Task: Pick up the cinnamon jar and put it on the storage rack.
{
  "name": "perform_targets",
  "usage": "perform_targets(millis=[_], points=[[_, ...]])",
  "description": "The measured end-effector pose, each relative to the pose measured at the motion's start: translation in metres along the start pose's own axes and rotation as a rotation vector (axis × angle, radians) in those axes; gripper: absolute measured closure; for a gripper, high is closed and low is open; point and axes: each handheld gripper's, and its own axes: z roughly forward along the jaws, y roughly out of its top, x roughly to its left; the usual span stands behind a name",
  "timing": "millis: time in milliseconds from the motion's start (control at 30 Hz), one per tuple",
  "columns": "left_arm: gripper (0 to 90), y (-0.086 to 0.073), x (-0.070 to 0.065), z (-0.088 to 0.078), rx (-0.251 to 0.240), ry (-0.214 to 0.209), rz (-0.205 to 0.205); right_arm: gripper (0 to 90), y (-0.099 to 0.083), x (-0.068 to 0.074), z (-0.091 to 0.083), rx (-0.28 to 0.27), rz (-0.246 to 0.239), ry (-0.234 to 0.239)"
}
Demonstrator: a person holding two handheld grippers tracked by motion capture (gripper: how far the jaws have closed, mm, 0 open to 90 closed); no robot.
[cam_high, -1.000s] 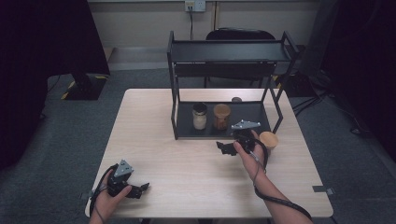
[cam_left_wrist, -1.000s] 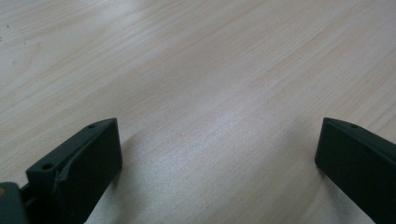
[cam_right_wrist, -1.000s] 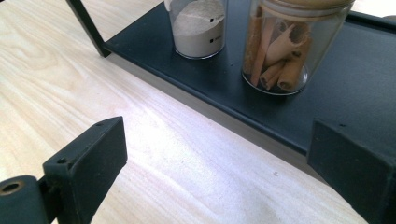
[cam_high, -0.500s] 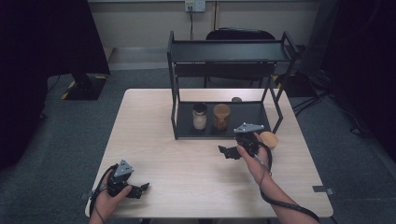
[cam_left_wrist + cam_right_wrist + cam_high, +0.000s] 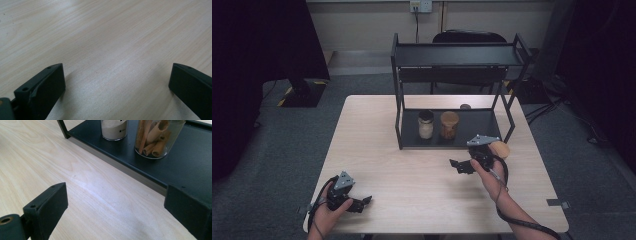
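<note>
A black two-tier rack (image 5: 507, 56) stands at the back of the wooden table (image 5: 377, 130). Its lower shelf (image 5: 190, 162) holds a jar of white powder (image 5: 426, 125) (image 5: 113, 130) and a jar of cinnamon sticks (image 5: 449, 125) (image 5: 157, 137). Just in front of the rack's right half, my right gripper (image 5: 457, 166) (image 5: 116, 195) hovers open with nothing between its jaws. It points left along the shelf's front edge. My left gripper (image 5: 363, 204) (image 5: 116, 75) rests open near the table's front left corner, with bare wood between its jaws.
A tan round object (image 5: 500, 148) lies by the right hand, next to the rack's front right leg. A small dark disc (image 5: 465, 106) sits behind the rack. A black chair (image 5: 469, 37) stands beyond the table.
My right gripper has drifted slightly toward the near edge and to the right, away from the rack. The left gripper has not moved.
</note>
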Motion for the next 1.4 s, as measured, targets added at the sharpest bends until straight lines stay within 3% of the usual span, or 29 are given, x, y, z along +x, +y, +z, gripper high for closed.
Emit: perform_targets(millis=[1033,1400], points=[[0.1,0.000,0.000,0.000,0.000,-0.002,0.003,3.7,-0.024,-0.011,-0.022,-0.008,0.030,0.030],[0.1,0.000,0.000,0.000,0.000,-0.002,0.004,3.6,-0.034,-0.009,-0.030,-0.001,0.001,0.053]])
